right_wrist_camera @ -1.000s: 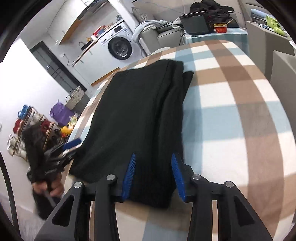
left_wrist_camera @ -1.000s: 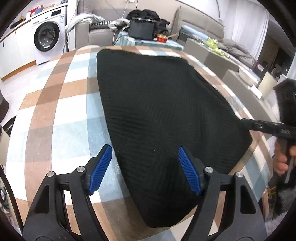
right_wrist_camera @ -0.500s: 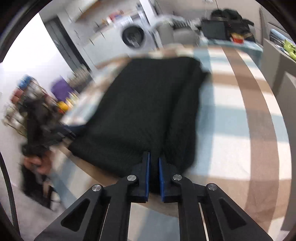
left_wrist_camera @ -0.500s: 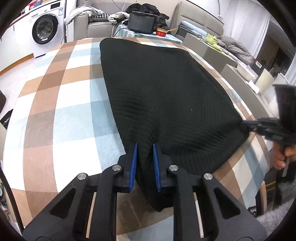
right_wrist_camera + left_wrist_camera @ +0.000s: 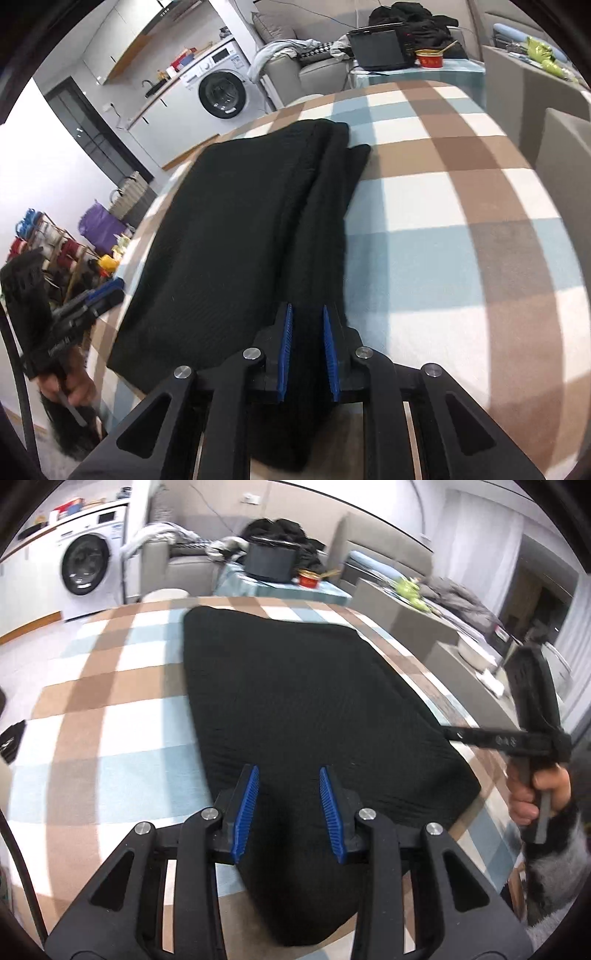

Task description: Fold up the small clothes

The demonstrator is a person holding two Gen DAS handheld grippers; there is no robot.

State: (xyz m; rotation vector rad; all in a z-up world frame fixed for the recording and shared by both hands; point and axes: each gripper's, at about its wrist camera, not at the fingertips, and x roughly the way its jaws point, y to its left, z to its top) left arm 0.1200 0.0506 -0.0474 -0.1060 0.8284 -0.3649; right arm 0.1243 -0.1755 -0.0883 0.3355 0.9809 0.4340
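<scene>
A black knit garment lies folded flat on the checked tablecloth; it also shows in the right wrist view. My left gripper is open, its blue pads either side of the garment's near corner. My right gripper has its jaws narrowly apart with a thick fold of the garment's near right edge between the pads. The right gripper also shows in the left wrist view at the garment's right edge. The left gripper shows in the right wrist view at the left edge.
The table edge runs close behind both grippers. Beyond the table stand a washing machine, a grey sofa with clothes, a side table with a black pot and a red bowl. A shoe rack stands at the left.
My left gripper was shut on the garment's corner half a second ago and has opened. My right gripper's jaws have parted slightly but still hold the fold.
</scene>
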